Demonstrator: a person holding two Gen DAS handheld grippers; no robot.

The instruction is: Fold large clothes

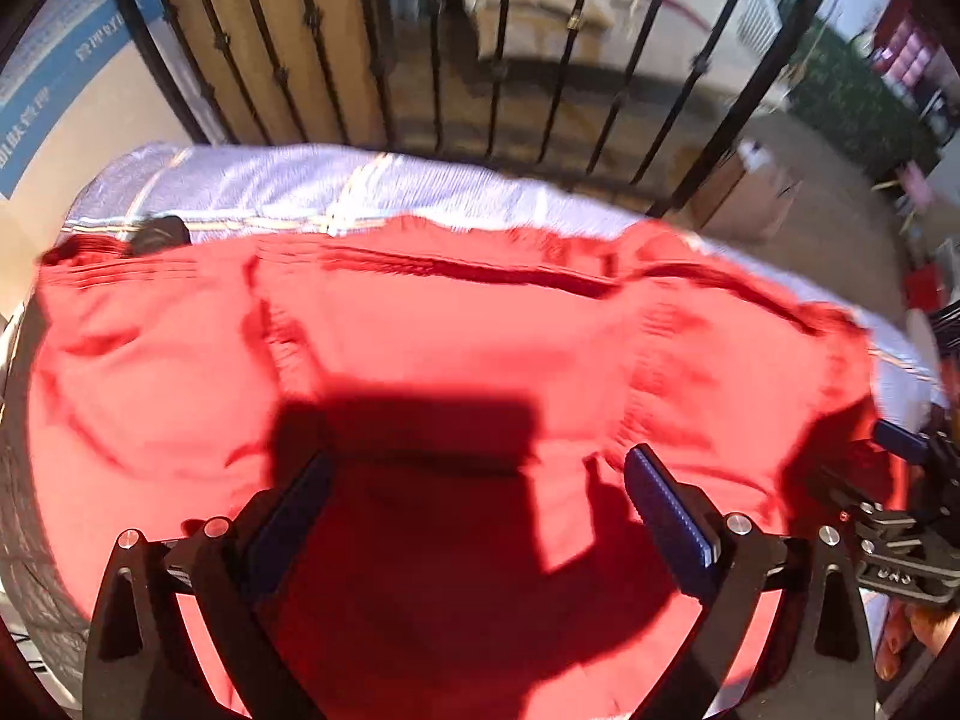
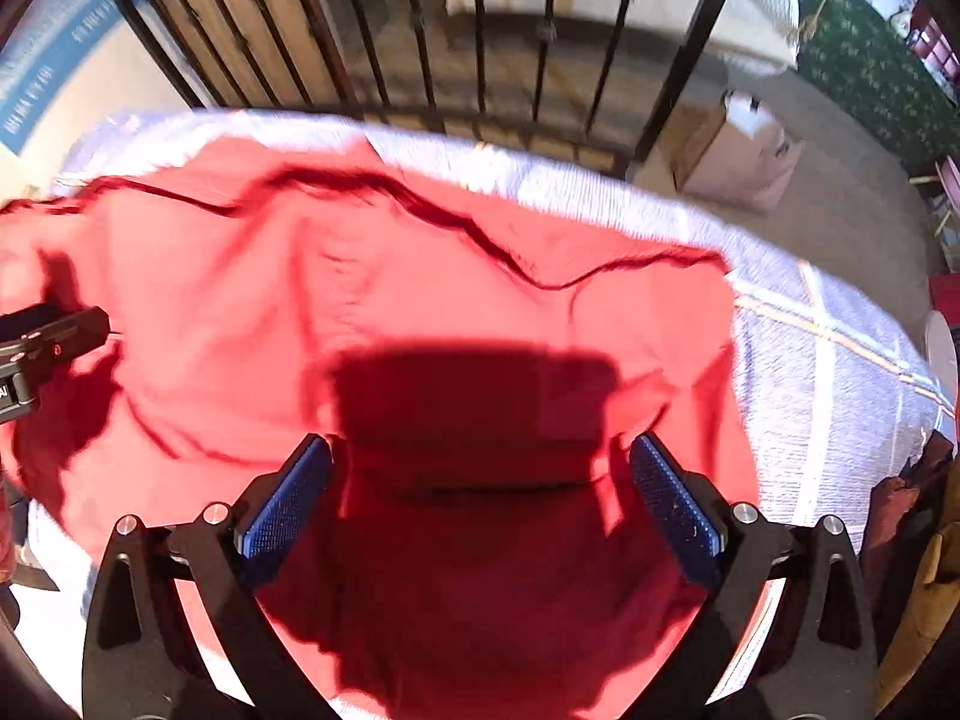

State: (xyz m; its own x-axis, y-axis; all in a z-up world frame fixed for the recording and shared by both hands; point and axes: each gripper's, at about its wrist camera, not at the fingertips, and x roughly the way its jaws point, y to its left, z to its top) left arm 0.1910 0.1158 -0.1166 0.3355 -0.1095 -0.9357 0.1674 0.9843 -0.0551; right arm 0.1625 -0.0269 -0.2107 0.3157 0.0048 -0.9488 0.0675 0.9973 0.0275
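Note:
A large red garment (image 1: 432, 336) lies spread over a table with a pale lilac checked cloth (image 1: 270, 186). It fills most of the right wrist view (image 2: 390, 276) too, with a dark fold line along its far side. My left gripper (image 1: 480, 480) hovers above the garment's near part, jaws wide apart and empty. My right gripper (image 2: 480, 468) is likewise open and empty above the garment. The right gripper shows at the right edge of the left wrist view (image 1: 900, 516); the left gripper shows at the left edge of the right wrist view (image 2: 42, 348).
A black iron railing (image 1: 498, 48) stands just behind the table. A cardboard box (image 2: 738, 156) sits on the ground beyond it at right. A wall with a blue sign (image 1: 54, 78) is at far left. Bare checked cloth (image 2: 828, 372) lies right of the garment.

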